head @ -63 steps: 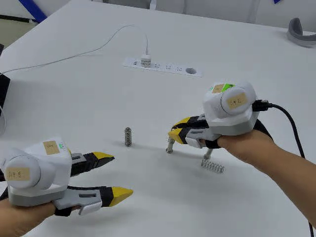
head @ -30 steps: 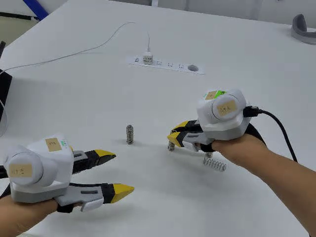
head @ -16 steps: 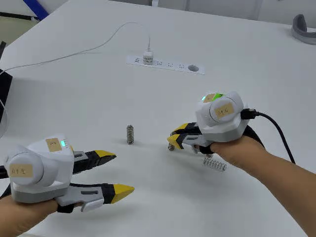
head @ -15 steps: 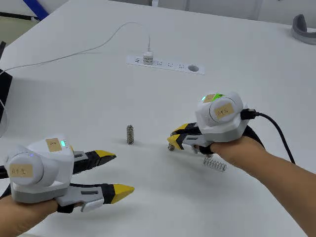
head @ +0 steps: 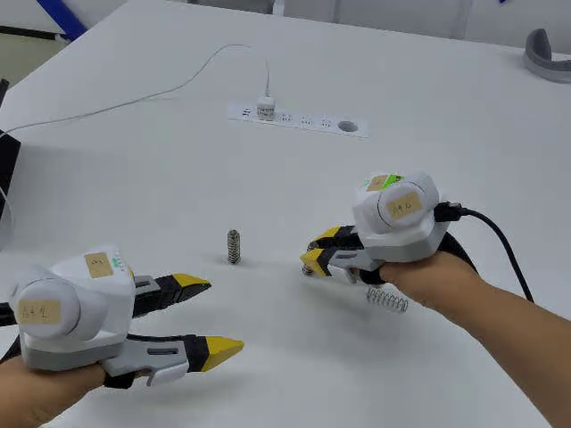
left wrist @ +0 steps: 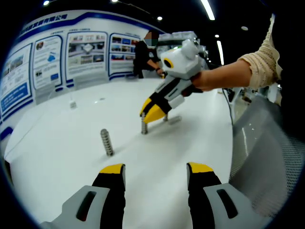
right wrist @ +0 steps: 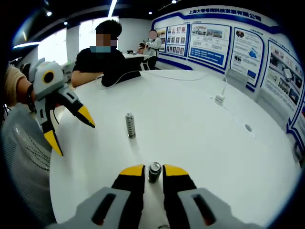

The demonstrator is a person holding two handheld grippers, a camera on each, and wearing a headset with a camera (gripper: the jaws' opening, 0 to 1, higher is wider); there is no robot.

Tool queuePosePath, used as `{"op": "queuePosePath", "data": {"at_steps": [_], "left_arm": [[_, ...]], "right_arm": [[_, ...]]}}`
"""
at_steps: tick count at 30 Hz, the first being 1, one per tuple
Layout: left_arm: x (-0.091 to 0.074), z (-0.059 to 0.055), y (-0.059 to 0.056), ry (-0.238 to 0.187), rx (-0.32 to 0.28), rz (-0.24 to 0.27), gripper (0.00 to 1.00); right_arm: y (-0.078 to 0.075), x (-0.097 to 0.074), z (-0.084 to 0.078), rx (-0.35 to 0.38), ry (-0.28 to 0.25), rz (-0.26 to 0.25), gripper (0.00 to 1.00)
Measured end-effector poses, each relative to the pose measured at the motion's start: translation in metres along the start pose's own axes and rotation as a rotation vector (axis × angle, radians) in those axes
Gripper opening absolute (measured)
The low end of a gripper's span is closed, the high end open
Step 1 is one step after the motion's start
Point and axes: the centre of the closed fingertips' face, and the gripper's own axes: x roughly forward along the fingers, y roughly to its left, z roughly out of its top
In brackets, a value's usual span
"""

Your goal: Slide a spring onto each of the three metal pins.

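My right gripper (head: 310, 254) is pinched on the top of an upright pin (right wrist: 154, 171), my left gripper (head: 222, 314) hangs spread, and the loose spring (head: 386, 300) lies flat on the tabletop (head: 178, 160) just beside my right hand, so I judge the right gripper the nearer one.

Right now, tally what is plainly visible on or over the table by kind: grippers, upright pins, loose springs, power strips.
Grippers: 2, left gripper and right gripper.
Upright pins: 2, sprung pin and gripped pin.
Loose spring: 1.
Power strip: 1.
Total: 6.
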Motion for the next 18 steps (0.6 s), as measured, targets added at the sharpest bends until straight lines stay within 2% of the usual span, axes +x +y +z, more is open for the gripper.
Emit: {"op": "queuePosePath", "data": {"at_steps": [12,18], "left_arm": [[0.002,0.002,0.000,-0.004,0.009,-0.010,0.52],[0.004,0.004,0.000,-0.008,0.015,-0.013,0.52]], "right_arm": [[0.002,-0.022,0.007,-0.013,-0.044,-0.021,0.17],[0.005,-0.039,0.008,-0.025,-0.070,-0.030,0.17]]}}
